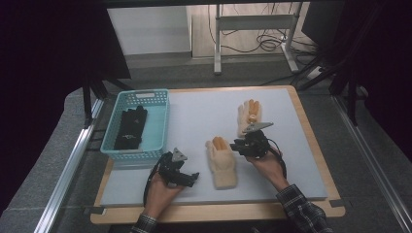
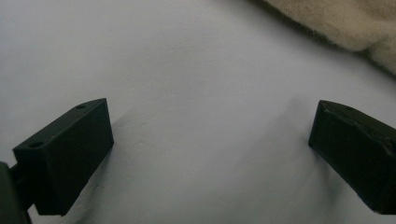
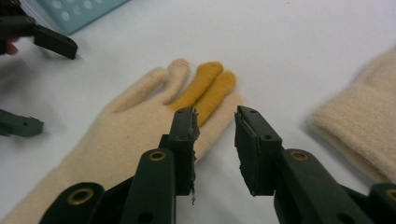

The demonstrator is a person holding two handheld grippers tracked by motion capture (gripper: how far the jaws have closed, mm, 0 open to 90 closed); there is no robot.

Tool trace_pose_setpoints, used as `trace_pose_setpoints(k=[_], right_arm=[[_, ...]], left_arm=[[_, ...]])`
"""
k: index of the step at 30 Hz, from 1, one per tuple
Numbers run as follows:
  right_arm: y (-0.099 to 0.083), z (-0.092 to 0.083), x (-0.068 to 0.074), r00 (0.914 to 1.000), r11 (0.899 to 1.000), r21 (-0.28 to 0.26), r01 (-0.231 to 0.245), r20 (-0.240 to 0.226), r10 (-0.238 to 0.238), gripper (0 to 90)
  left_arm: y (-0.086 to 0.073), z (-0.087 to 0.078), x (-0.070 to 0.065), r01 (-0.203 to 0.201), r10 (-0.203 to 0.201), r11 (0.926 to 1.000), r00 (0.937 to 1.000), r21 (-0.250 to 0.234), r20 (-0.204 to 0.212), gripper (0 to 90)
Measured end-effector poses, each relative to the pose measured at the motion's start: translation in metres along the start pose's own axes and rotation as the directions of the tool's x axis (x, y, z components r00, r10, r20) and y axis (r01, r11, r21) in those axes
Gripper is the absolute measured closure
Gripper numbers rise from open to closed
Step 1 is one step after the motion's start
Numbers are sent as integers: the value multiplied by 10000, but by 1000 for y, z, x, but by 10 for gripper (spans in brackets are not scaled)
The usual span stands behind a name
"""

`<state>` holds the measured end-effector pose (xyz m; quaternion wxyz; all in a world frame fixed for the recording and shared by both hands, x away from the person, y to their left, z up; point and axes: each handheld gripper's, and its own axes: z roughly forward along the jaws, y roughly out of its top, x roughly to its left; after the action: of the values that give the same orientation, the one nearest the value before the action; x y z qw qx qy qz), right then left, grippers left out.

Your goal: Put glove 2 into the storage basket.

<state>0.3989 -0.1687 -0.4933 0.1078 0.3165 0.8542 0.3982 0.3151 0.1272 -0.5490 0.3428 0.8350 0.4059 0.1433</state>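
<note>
we're parked at the near side of the table (image 1: 311, 145), which has a pale mat with a wood rim showing all round. our left gripper (image 1: 187, 178) sits low at the near left, jaws spread wide with just bare mat between them, so it's released and holding nothing. in the left gripper view a bit of fuzzy cream cloth (image 2: 355, 23) peeks in at the top right corner, well clear of the jaws.

our right gripper (image 1: 239, 145) hangs over the middle, right at the finger end of the near glove (image 1: 222, 162). in the right gripper view its jaws are parted a little with mat showing in the gap; one jaw sits over the glove's edge (image 3: 140, 135) near the yellow fingers, and we can't see the pads pinching anything, so we'd call it let go. no earlier shot to compare.

the near glove lies flat mid-table, cuff toward us, fingers pointing far. the second glove (image 1: 248, 116) lies farther off and a bit right, just beyond the right gripper. the basket (image 1: 160, 121) sits at the far left edge with a black glove (image 1: 131, 128) inside.

room to move: wide bare mat between basket and gloves, plus a clear strip along the right side and the far edge. tightest spot is between the two cream gloves.

no brands, labels or writing we can read anywhere.
</note>
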Motion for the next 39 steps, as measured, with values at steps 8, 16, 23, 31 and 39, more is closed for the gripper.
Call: trace_pose_setpoints(k=[8, 16, 23, 31, 39], right_arm=[[4, 9, -13, 9981, 9997, 115, 225, 563, -231, 708], [6, 0, -50, 9890, 9998, -105, -187, 1466, 200, 648], [7, -2, -90, 9683, 9961, -445, -759, 2352, 843, 550], [12, 13, -119, 9613, 9935, -565, -985, 2527, 1097, 456], [10, 36, -129, 9638, 9986, -75, -517, 2614, 519, 394]], left_arm=[[0, 0, 0, 5, -5, 10000, 10000, -5, 2, 0], [0, 0, 0, 6, -6, 10000, 10000, -2, 3, 0], [0, 0, 0, 2, -2, 10000, 10000, -17, 6, 0], [0, 0, 0, 7, -7, 10000, 10000, -20, 8, 0], [0, 0, 0, 5, -5, 10000, 10000, -20, 9, 0]])
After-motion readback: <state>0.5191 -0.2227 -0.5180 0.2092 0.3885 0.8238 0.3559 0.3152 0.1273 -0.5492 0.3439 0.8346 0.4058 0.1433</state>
